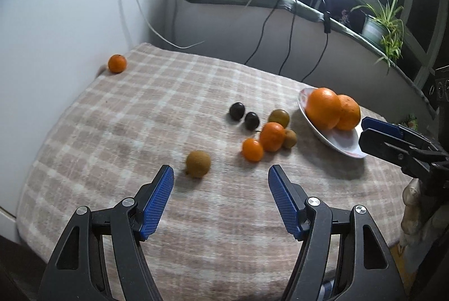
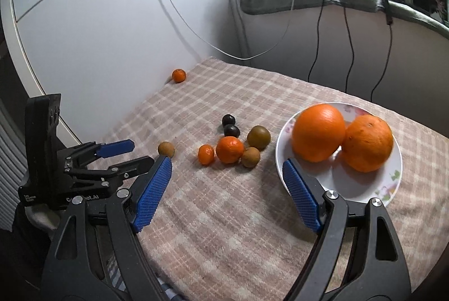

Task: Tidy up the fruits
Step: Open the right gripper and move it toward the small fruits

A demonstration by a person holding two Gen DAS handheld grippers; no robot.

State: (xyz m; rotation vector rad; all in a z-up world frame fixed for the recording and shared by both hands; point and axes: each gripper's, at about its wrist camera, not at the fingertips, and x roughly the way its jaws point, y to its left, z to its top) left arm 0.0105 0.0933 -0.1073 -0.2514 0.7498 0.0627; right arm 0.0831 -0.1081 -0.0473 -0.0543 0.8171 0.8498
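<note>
A white plate (image 1: 341,142) (image 2: 334,180) at the right holds two big oranges (image 1: 322,108) (image 2: 318,132). Beside it lies a cluster: two small tangerines (image 1: 270,136) (image 2: 229,149), two dark plums (image 1: 237,111) (image 2: 231,130), a greenish fruit (image 2: 258,137) and a brown fruit (image 2: 250,157). A lone brown fruit (image 1: 198,163) (image 2: 166,148) lies just ahead of my open, empty left gripper (image 1: 221,174). Another tangerine (image 1: 117,63) (image 2: 178,75) sits far back by the wall. My right gripper (image 2: 227,167) is open and empty, its right finger over the plate's near rim.
The fruits lie on a checked beige cloth (image 1: 168,115) over a table. A white wall (image 1: 56,20) bounds the left. Cables (image 1: 289,48) hang behind the far edge, with a sill, chargers, a lamp and a plant (image 1: 384,23).
</note>
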